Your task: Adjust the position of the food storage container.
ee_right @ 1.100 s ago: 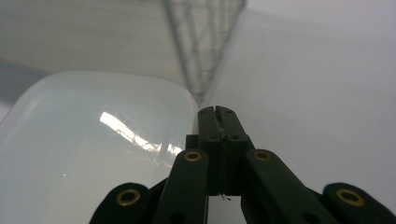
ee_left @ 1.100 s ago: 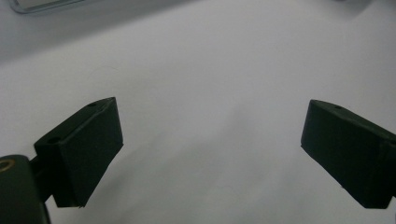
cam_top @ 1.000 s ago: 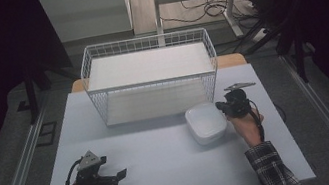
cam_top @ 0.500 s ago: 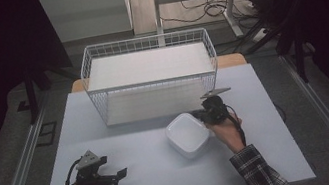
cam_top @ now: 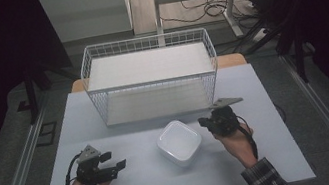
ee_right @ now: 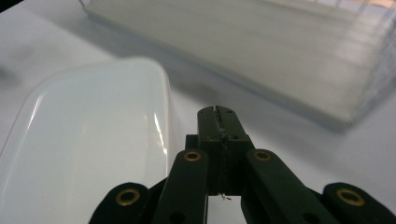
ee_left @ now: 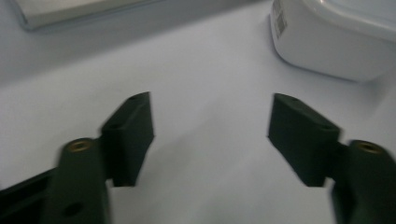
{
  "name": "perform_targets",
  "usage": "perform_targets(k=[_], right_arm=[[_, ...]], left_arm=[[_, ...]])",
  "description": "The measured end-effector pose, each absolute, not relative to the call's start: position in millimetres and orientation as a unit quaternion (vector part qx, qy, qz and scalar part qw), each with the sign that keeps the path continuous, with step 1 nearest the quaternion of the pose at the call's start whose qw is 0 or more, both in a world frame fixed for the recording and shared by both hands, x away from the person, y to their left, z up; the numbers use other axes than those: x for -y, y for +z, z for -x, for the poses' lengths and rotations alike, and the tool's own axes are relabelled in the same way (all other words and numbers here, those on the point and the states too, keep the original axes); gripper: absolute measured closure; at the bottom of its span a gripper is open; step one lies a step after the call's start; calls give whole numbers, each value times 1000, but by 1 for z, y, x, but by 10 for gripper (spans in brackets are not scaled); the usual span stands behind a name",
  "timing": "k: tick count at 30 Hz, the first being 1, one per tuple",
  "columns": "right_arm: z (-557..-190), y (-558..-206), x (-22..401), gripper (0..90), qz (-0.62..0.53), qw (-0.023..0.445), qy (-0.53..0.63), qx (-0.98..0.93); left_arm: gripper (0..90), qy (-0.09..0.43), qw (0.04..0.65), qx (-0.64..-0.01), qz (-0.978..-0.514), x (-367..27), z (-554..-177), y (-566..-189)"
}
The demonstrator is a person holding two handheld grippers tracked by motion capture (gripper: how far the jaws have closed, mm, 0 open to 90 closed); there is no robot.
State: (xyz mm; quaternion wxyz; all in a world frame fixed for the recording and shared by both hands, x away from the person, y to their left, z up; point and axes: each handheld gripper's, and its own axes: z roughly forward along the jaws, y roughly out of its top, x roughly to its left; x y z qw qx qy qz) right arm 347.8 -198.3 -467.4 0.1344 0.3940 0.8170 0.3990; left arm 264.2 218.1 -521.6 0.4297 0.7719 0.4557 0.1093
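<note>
- High view: one white square container [cam_top: 179,142] sat on the table [cam_top: 274,155] about mid-width, a bit toward the near edge, just in front of the single white wire basket [cam_top: 150,77] at the far edge. The right gripper [cam_top: 209,123] was just beside the container's right side; couldn't tell whether it touched. The left gripper [cam_top: 115,162] rested near the near-left corner, well apart from the container, jaws aimed its way
- Left gripper view: jaws were spread wide with nothing between them, just bare table. The container's side [ee_left: 327,42] showed at the upper right, with a small label on its wall
- Right gripper view: jaws were pressed together, holding nothing. The container's glossy top [ee_right: 88,154] lay right alongside to the left, and the basket floor [ee_right: 261,51] ran across behind
- My guess at the step: looked like the shut right gripper was nudging the container sideways along the table, toward the left one, not lifting it
- Next move probably called for a grip: open jaws over a wall or rim, or a pinch from both sides, before it could go in the basket
- Count: one container, one basket, two grippers
</note>
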Motion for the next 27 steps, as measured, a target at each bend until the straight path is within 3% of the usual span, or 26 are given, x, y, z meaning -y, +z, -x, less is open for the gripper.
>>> perform_targets(k=[7, 10, 17, 27], right_arm=[[-313, -486, 209, 896, -405, 98, 383, -824], [-309, -488, 206, 896, -405, 101, 378, -827], [-306, -496, 194, 896, -396, 75, 367, -839], [-318, -498, 186, 895, -402, 73, 380, -830]], left_arm=[[799, 95, 420, -426, -796, -189, -310, -519], [891, 85, 426, -410, -802, -173, -328, -519], [897, 33, 439, -373, -817, -120, -357, -529], [898, 29, 417, -392, -820, -127, -325, -521]])
